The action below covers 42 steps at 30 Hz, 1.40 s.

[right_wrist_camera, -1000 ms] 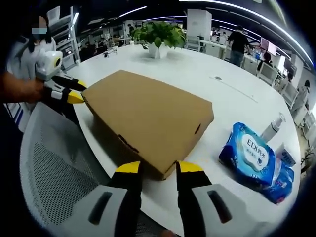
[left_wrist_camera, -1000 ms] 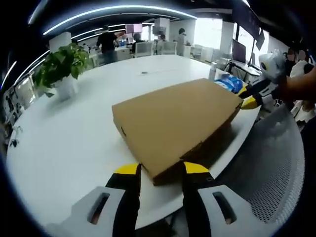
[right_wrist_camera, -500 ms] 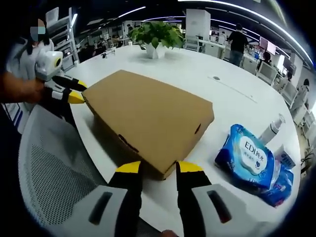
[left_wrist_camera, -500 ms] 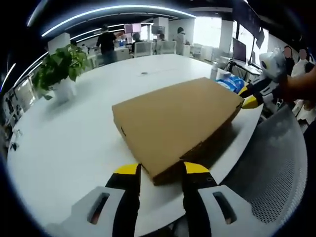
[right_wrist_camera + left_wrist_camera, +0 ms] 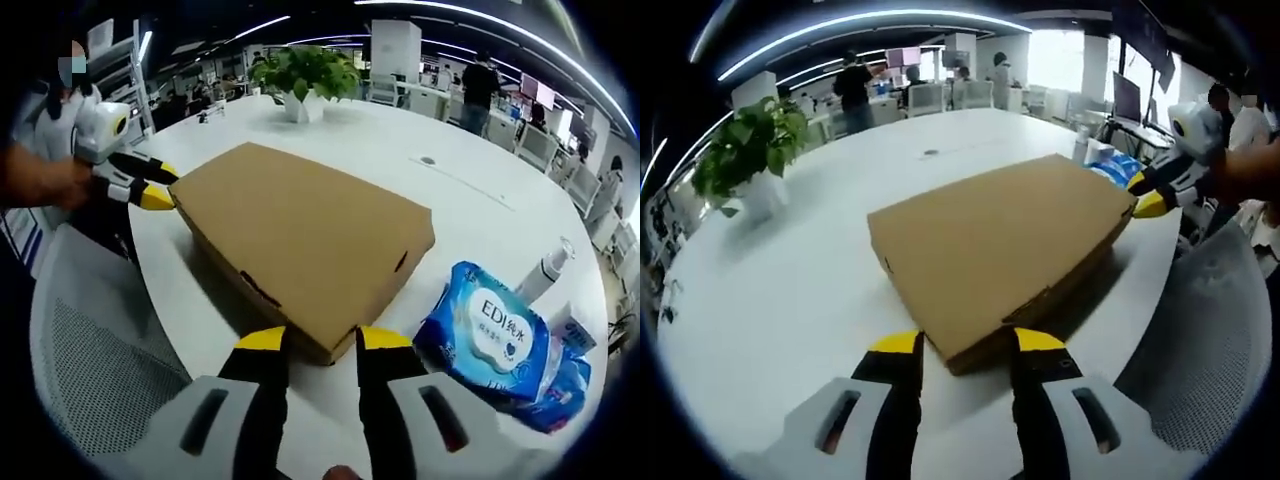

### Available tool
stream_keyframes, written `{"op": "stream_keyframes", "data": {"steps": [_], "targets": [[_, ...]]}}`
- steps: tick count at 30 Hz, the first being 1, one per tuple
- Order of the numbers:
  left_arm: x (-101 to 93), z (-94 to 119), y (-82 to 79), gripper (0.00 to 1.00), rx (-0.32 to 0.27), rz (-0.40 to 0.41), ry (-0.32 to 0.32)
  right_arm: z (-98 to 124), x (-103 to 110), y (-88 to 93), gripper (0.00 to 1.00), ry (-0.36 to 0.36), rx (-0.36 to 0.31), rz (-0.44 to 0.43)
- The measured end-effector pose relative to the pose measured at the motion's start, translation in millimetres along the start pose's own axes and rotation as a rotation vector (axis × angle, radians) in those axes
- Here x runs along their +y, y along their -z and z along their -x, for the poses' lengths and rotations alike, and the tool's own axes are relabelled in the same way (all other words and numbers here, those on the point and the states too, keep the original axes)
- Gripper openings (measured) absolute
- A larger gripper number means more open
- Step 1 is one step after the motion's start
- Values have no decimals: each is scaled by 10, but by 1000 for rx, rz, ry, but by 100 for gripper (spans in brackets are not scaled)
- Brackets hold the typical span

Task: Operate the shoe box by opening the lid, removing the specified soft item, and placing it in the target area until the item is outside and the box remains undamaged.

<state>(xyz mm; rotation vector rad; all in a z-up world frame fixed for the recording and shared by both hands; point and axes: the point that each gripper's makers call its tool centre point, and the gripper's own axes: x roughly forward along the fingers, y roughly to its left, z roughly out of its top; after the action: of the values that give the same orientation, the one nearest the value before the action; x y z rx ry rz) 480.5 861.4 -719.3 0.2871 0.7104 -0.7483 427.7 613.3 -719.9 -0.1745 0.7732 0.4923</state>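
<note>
Cardboard shoe box (image 5: 1000, 245) lies flat on the white round table (image 5: 790, 290), its lid down, one long side running near the table's edge by the grey mesh chair back (image 5: 1200, 340). In the right gripper view the same box (image 5: 305, 235) shows a dark slot along its near side wall and a small notch at its far corner.

Each gripper sits at an opposite corner of the box. The left gripper (image 5: 965, 345) has its yellow-tipped jaws spread, one on either side of the box's near corner, with the cardboard edge between them; whether the tips touch it cannot be told. The right gripper (image 5: 312, 342) stands likewise at its own corner, jaws spread around it. Seen from the left gripper view, the right gripper (image 5: 1147, 195) reaches the far corner, held by a hand; seen from the right gripper view, the left gripper (image 5: 150, 185) meets the box's far corner.

Beside the box, near the right gripper, lies a blue pack of wet wipes (image 5: 490, 335), and just beyond it a white spray bottle (image 5: 548, 270). A potted green plant (image 5: 745, 155) stands well apart across the table. People stand in the office behind.
</note>
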Motion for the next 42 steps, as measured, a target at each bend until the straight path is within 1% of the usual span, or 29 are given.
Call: {"op": "stream_keyframes", "data": {"steps": [17,26,34,39,42], "targets": [[54,-322,-286,33,8,-33,10,-133,-420,-136,23,23,-10,4],[110,-448,-415,33,3,-30,12,-197,-567,-214,23,32,-13,4],[125,-488,-436,33,3,-40,14,-227,-619,-232,23,32,-15,9],[142,-485,-423,31,4,-27,8,-229,-625,-214,22,34,-10,6],[139,-472,-409,34,8,-20,5,-202,-642,-174,26,46,-8,-10]]}}
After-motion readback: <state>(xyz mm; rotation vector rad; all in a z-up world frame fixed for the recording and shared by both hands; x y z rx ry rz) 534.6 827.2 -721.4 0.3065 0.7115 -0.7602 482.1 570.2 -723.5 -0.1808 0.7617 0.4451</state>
